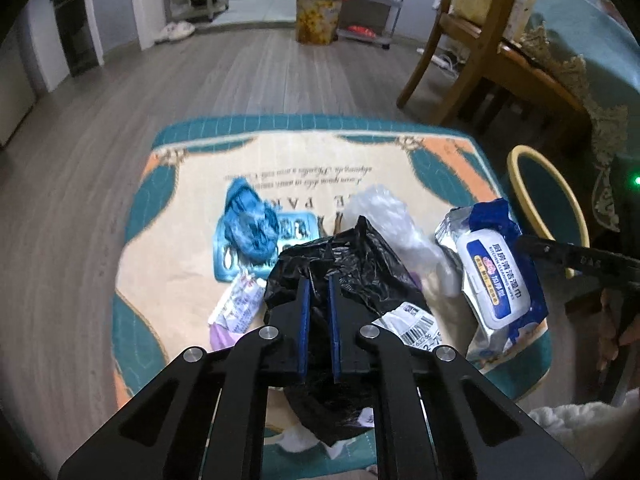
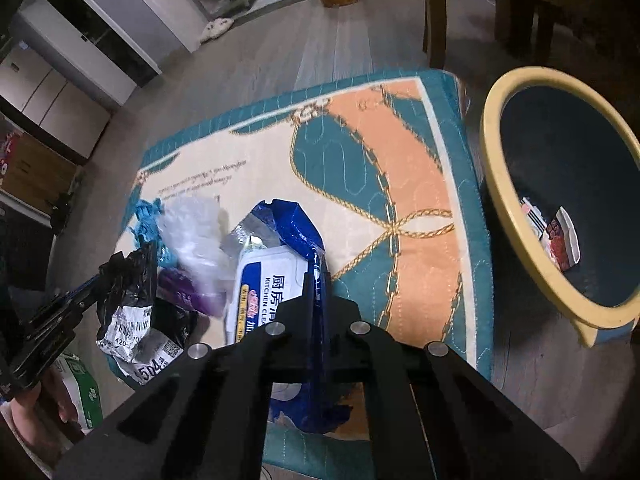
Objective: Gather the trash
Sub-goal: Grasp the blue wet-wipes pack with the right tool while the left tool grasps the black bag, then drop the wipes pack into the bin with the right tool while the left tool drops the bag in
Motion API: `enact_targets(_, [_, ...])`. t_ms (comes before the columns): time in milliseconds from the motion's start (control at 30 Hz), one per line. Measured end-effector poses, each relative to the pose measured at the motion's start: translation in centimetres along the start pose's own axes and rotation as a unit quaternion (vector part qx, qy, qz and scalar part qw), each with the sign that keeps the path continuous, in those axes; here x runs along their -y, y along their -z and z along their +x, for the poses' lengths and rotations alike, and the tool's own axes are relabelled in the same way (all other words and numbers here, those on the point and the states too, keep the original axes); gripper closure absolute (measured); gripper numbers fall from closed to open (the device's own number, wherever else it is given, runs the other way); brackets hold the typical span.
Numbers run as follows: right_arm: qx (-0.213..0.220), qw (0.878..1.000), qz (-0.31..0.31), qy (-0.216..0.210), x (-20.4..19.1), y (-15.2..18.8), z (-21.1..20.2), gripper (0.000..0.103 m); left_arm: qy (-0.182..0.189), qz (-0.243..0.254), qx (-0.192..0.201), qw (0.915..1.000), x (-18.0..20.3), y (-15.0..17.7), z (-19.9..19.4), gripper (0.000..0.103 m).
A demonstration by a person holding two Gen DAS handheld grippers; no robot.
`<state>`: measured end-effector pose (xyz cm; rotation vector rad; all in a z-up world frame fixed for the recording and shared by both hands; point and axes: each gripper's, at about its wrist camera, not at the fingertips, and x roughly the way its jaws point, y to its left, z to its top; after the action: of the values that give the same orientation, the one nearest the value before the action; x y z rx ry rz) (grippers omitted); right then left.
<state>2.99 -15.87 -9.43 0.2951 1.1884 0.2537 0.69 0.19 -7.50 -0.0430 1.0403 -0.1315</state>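
Note:
My left gripper (image 1: 319, 280) is shut on a black plastic mailer bag (image 1: 352, 264) with a white barcode label; it also shows in the right wrist view (image 2: 126, 280). My right gripper (image 2: 318, 280) is shut on the edge of a blue wet-wipes pack (image 2: 280, 276), which also shows in the left wrist view (image 1: 496, 276). On the rug (image 1: 192, 264) lie a crumpled blue bag (image 1: 250, 218) on a blister pack, a clear plastic bag (image 1: 394, 216) and a white wrapper (image 1: 240, 300). The trash bin (image 2: 520, 208) stands right of the rug.
The bin (image 1: 520, 168) has a cream rim, a teal inside and a small box at its bottom. A wooden chair (image 1: 452, 40) and a covered table stand at the far right. A yellow bin (image 1: 318, 20) and shelves stand at the back. Wood floor surrounds the rug.

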Motion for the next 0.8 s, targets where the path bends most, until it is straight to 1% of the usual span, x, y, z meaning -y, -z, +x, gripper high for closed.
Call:
enact_targets(167, [0.018,1.0,-0.002,-0.009,-0.1,-0.4,-1.5,0.101,0.001,0.012,0.033,0.9994,0.6,-0.9,-2.3,0.093])
enact_targets(367, [0.056,0.998,0.003,-0.025,0.2,-1.5,-4.7,0.101,0.004,0.02,0.08,0.9966,1.2,-2.9,-4.9,0.094])
enact_targets(500, [0.081,0.996,-0.01,-0.021,0.2,-2.3,-6.9,0.101,0.004,0.032,0.098,0.9946,2.1,-4.2,-5.5,0.094])
enact_targets(600, [0.098,0.995,-0.007,-0.021,0.7,-2.9,-8.6,0.101,0.009,0.039,0.109,0.9932,3.2,-5.2,-5.7,0.094])
enact_targets(800, [0.138,0.99,-0.001,-0.012,2.5,-3.6,-12.9,0.101,0.028,0.057,0.132,0.9892,5.8,-7.4,-6.3,0.094])
